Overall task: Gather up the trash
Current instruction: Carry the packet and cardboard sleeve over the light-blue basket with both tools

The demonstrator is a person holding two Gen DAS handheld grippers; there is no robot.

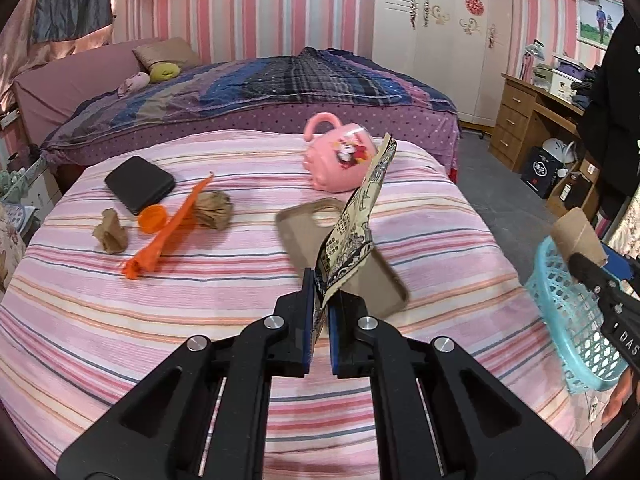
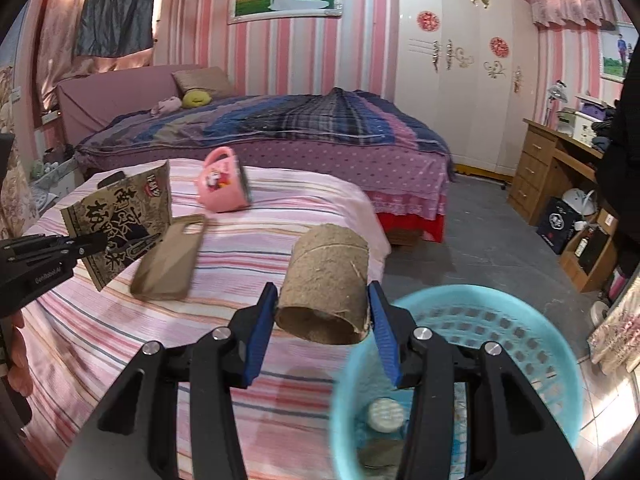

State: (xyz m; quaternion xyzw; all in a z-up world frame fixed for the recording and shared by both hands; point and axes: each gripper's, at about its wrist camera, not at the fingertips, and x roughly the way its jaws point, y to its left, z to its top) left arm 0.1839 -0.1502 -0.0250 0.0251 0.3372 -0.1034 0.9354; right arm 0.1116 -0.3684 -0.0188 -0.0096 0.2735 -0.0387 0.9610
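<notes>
A printed snack wrapper (image 1: 352, 236) is pinched between the narrowed jaws of the left gripper (image 1: 320, 304) and is held upright above the striped bed cover (image 1: 200, 320). A cardboard tube (image 2: 326, 284) is clamped between the blue pads of the right gripper (image 2: 322, 316), just beside the rim of the turquoise basket (image 2: 520, 320). Inside the basket a white round lid (image 2: 386, 416) and further scraps are seen, though these are blurred. Behind the wrapper a tan phone case (image 1: 304, 224) is laid flat on the cover. Left of the phone case, a crumpled brown paper ball (image 1: 214, 210), an orange plastic strip (image 1: 168, 236), an orange cap (image 1: 153, 219) and a smaller brown paper scrap (image 1: 111, 234) are scattered. A black wallet (image 1: 139, 184) is placed beyond the cap. Farther back than the phone case, a pink cartoon mug (image 1: 340, 156) is lying on its side.
</notes>
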